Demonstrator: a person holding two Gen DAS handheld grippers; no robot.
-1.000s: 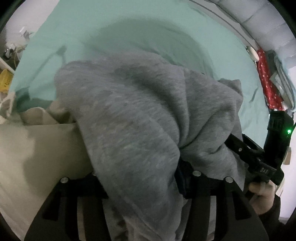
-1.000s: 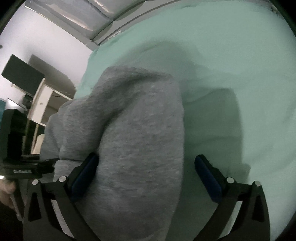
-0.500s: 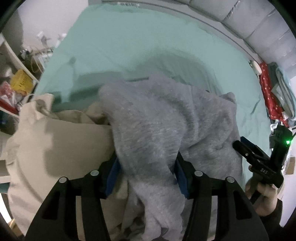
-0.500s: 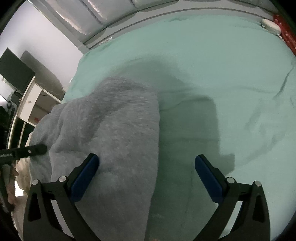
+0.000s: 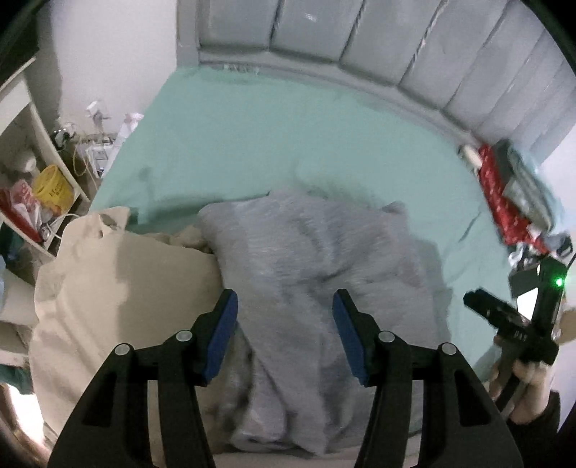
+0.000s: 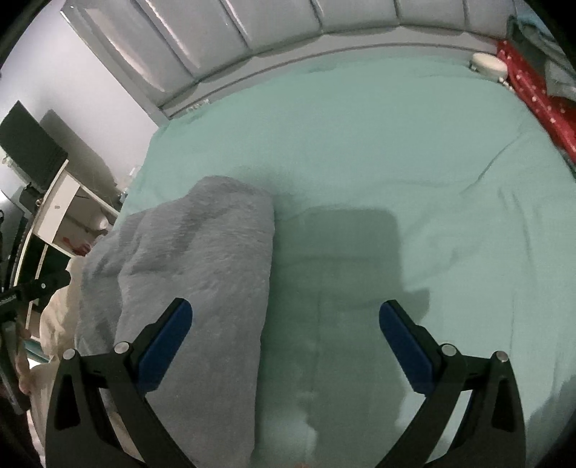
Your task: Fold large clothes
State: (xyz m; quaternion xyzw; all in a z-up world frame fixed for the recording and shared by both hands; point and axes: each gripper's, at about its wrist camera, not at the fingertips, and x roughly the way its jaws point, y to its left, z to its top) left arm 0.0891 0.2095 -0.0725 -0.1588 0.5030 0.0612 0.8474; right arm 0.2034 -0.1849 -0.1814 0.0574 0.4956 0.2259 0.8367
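A grey fleece garment lies bunched on the mint-green bed, partly over a beige garment at its left. My left gripper is open above the grey garment and holds nothing. In the right wrist view the grey garment lies at the left. My right gripper is wide open and empty, above the bare sheet beside the garment's right edge. The right gripper also shows in the left wrist view, held in a hand.
A padded grey headboard runs along the far side of the bed. Red patterned fabric and other items lie at the bed's right edge. White shelves with clutter stand left of the bed.
My left gripper has opened and let go of the grey garment, which dropped onto the bed. Both grippers have pulled up and back, so more of the bed shows.
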